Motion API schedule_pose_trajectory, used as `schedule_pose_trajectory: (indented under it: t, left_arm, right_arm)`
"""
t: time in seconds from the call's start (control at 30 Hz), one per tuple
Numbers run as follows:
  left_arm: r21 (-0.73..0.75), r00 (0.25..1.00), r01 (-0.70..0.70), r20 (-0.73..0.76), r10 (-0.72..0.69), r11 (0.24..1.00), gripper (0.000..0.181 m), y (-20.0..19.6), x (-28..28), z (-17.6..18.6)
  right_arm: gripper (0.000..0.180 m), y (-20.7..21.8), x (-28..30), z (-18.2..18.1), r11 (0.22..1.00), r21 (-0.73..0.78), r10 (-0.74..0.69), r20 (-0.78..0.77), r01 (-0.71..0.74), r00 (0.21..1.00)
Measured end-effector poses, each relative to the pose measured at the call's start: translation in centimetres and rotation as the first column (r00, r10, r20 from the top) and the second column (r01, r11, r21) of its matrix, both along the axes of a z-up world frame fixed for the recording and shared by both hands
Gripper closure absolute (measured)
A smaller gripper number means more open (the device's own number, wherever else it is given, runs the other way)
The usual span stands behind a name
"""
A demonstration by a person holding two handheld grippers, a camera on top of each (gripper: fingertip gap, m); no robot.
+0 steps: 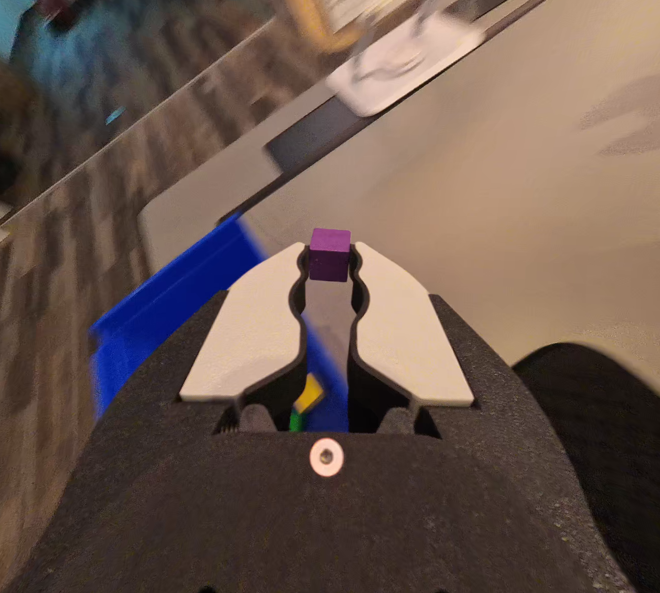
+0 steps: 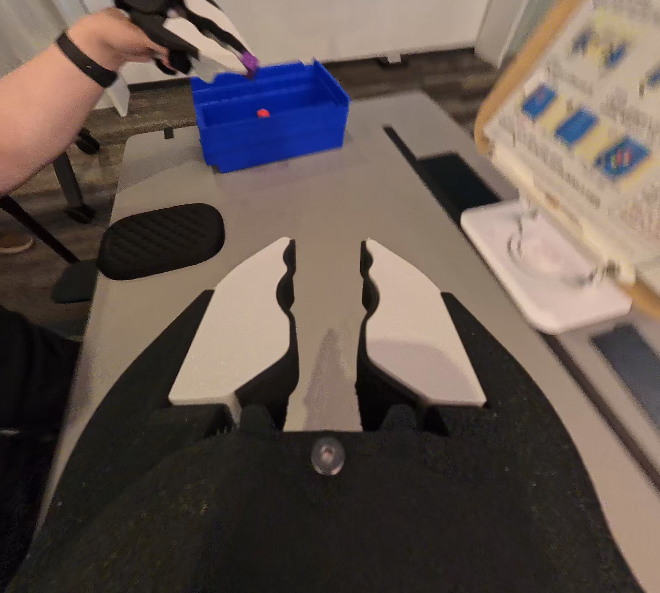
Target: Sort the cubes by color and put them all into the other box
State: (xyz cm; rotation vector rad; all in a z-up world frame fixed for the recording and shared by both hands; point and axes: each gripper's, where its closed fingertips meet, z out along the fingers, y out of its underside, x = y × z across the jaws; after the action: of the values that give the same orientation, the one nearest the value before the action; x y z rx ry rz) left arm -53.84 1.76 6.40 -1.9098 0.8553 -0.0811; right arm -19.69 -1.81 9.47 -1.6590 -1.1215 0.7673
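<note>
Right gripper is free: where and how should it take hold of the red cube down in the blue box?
Judging from the right wrist view, come from straight above: the blue box walls block the sides. Grip two opposite flat faces of the red cube, which sits alone with room around it. The right gripper is open.

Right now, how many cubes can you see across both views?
4: a purple cube in the left gripper, a red one in the blue box, yellow and green under that gripper. More may be hidden.
</note>
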Motion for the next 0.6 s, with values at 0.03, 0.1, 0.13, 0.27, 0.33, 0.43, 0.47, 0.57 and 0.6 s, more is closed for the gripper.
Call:
schedule_pose_trajectory:
  t: [0.03, 0.1, 0.13, 0.27, 0.33, 0.43, 0.47, 0.57, 0.6]
  left_arm:
    - [-0.002, 0.996, 0.082, 0.041, -0.081, 0.997, 0.16, -0.6, 3.3, 0.2]
    - [-0.016, 0.965, 0.238, 0.119, -0.235, 0.971, 0.16, -1.8, 9.3, 0.5]
    - [-0.029, 0.94, 0.309, 0.164, -0.3, 0.951, 0.16, -2.5, 12.1, 0.6]
    - [-0.127, 0.82, 0.514, 0.365, -0.442, 0.848, 0.16, -4.7, 20.8, 1.3]
    - [-0.173, 0.765, 0.583, 0.444, -0.466, 0.794, 0.16, -5.5, 23.7, 1.9]
    - [-0.243, 0.705, 0.657, 0.532, -0.468, 0.713, 0.16, -6.6, 26.5, 2.6]
    - [-0.261, 0.693, 0.673, 0.551, -0.465, 0.692, 0.16, -6.8, 27.0, 2.7]
    - [-0.295, 0.657, 0.713, 0.598, -0.459, 0.637, 0.16, -7.6, 28.0, 3.2]
    - [-0.303, 0.65, 0.722, 0.605, -0.46, 0.622, 0.16, -7.9, 28.2, 3.3]
  right_arm:
    - [0.146, -0.6, -1.2, 0.3, 0.995, 0.083, 0.047, -0.004, -0.047, 0.999]
    - [0.147, -2.4, -3.4, 0.2, 0.967, 0.199, 0.163, 0.007, -0.161, 0.987]
    - [0.147, -3.4, -4.3, 0.1, 0.948, 0.238, 0.214, 0.009, -0.21, 0.977]
    - [0.147, -5.3, -6.3, -0.5, 0.877, 0.388, 0.284, 0.058, -0.283, 0.957]
    - [0.146, -5.3, -6.5, -0.6, 0.842, 0.473, 0.243, 0.097, -0.26, 0.965]
    - [0.138, -5.1, -6.3, -0.4, 0.783, 0.581, 0.175, 0.133, -0.22, 0.976]
    - [0.137, -5.1, -6.2, -0.3, 0.769, 0.603, 0.164, 0.134, -0.212, 0.977]
    - [0.134, -4.9, -6.1, -0.3, 0.747, 0.634, 0.143, 0.145, -0.203, 0.979]
    - [0.135, -4.8, -6.1, -0.4, 0.743, 0.638, 0.135, 0.15, -0.2, 0.979]
